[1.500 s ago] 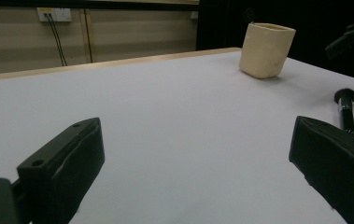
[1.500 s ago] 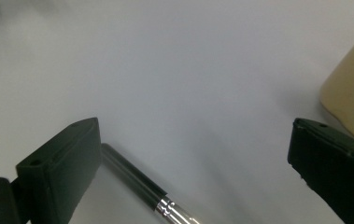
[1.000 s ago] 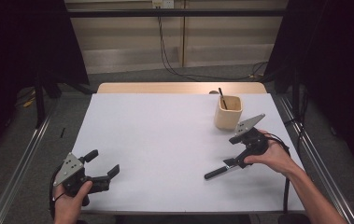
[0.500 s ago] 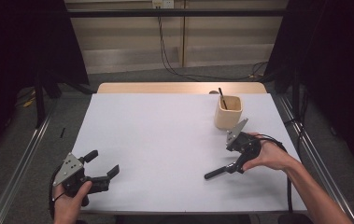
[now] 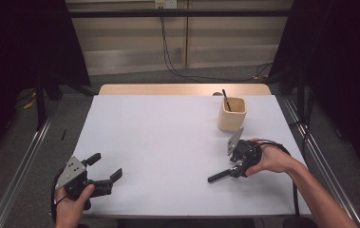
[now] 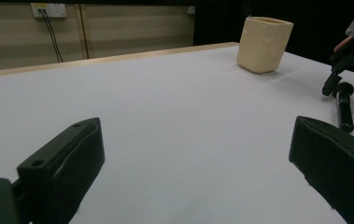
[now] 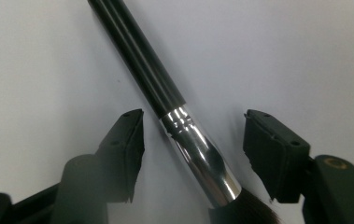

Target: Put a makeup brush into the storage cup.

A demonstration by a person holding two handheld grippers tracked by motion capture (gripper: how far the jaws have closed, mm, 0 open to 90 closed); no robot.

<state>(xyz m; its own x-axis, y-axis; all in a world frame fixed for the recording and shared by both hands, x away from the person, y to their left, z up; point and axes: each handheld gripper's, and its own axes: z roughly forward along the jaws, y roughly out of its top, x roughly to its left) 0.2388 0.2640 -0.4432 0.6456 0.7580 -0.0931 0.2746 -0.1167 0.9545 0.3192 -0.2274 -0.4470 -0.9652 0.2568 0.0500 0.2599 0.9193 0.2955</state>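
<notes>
A: Two jaws of your right tongs (image 7: 191, 158) straddle the makeup brush (image 7: 165, 105), one on each side of its shiny metal collar, and they have just been closing in. Neither pad touches it yet; there is a gap on both sides.

B: Where does the brush lie?

A: Flat on the white surface (image 5: 158, 137), on your side of the cream cup (image 5: 232, 114) and near it. Its black handle points away from the cup, toward your left tongs (image 5: 106, 170); the bristle end sits under your right hand (image 5: 272, 159).

B: And the left tongs?

A: Released, jaws spread wide and holding nothing, resting far from the cup at the near left corner of the surface.

B: How do you expect the brush to handle?

A: Light and stiff along the handle and collar, I judge, with a soft tuft that gives no purchase. The handle is round and glossy, so it may roll or slip as the pads meet it.

B: So where should you take hold?

A: On the collar or just above it on the handle, squarely across the shaft, never on the bristles. Close gently; a light thing like this needs little force.
</notes>
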